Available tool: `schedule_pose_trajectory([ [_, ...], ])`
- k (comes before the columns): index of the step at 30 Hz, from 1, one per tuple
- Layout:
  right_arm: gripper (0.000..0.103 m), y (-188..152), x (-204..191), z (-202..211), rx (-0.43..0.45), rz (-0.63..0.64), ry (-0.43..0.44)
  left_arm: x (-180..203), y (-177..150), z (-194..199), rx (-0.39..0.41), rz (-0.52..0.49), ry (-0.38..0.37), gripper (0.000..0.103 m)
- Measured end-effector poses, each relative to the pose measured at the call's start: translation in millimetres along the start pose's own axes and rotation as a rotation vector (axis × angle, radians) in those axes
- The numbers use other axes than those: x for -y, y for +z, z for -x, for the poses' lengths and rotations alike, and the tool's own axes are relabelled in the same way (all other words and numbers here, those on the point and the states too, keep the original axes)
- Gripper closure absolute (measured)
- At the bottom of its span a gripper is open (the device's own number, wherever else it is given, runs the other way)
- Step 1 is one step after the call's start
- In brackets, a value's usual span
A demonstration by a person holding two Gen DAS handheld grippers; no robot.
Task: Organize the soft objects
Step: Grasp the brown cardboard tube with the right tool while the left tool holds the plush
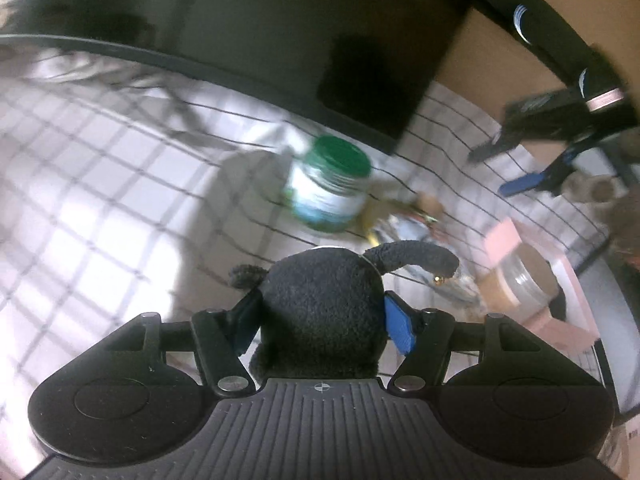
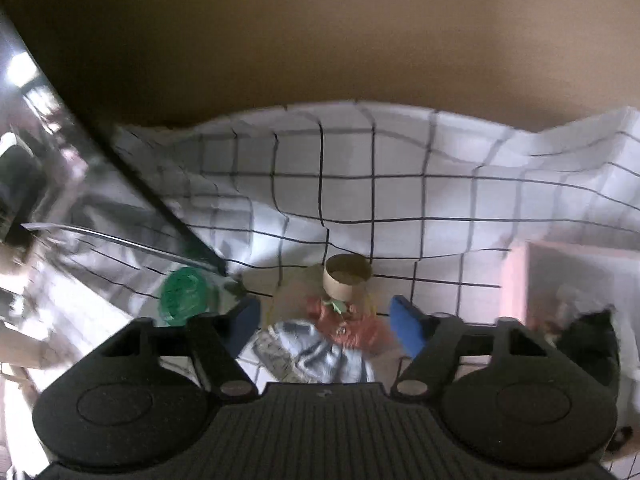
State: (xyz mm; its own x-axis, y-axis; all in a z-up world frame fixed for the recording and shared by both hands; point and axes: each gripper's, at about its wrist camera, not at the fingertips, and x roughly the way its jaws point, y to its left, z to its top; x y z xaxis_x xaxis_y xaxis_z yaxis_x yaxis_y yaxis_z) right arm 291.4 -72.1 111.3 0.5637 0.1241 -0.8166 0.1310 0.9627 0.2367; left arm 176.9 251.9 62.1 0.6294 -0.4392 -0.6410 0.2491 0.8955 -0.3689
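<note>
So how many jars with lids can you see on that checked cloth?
2: a green-lidded jar near the dark monitor, and a brown-lidded jar by the pink box. Others may be hidden.

Both your views are smeared with motion blur. In the left wrist view the green-lidded jar (image 1: 330,184) streaks sideways, and strong light from the left washes the checked cloth (image 1: 100,184) to glare. The right wrist view is dimmer, its brown wall (image 2: 320,32) soft and shadowed. Fisheye bending curves your grid lines toward the edges.
</note>
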Motion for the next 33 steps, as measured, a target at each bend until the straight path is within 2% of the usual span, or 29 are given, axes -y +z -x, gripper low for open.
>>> schedule_pose_trajectory([
  [5,0.047,18,-8,-63,-0.105,-0.015,-0.117,-30,-7,20,0.011,0.059,0.040,0.033],
  [9,0.056,22,-7,-93,-0.133,-0.037,-0.182,-51,-9,25,0.006,0.106,0.063,0.033],
  [12,0.060,23,-7,-101,-0.147,-0.060,-0.167,-57,-6,21,-0.003,0.119,0.068,0.033],
  [18,0.060,7,-22,-69,-0.122,0.001,-0.077,-49,5,9,-0.007,0.098,0.035,0.033],
  [27,0.060,-47,-48,1,-0.080,0.183,0.061,-4,12,-23,-0.057,0.016,-0.058,0.033],
  [33,0.060,-82,-53,12,-0.107,0.250,0.083,21,9,-30,-0.077,-0.031,-0.092,0.033],
])
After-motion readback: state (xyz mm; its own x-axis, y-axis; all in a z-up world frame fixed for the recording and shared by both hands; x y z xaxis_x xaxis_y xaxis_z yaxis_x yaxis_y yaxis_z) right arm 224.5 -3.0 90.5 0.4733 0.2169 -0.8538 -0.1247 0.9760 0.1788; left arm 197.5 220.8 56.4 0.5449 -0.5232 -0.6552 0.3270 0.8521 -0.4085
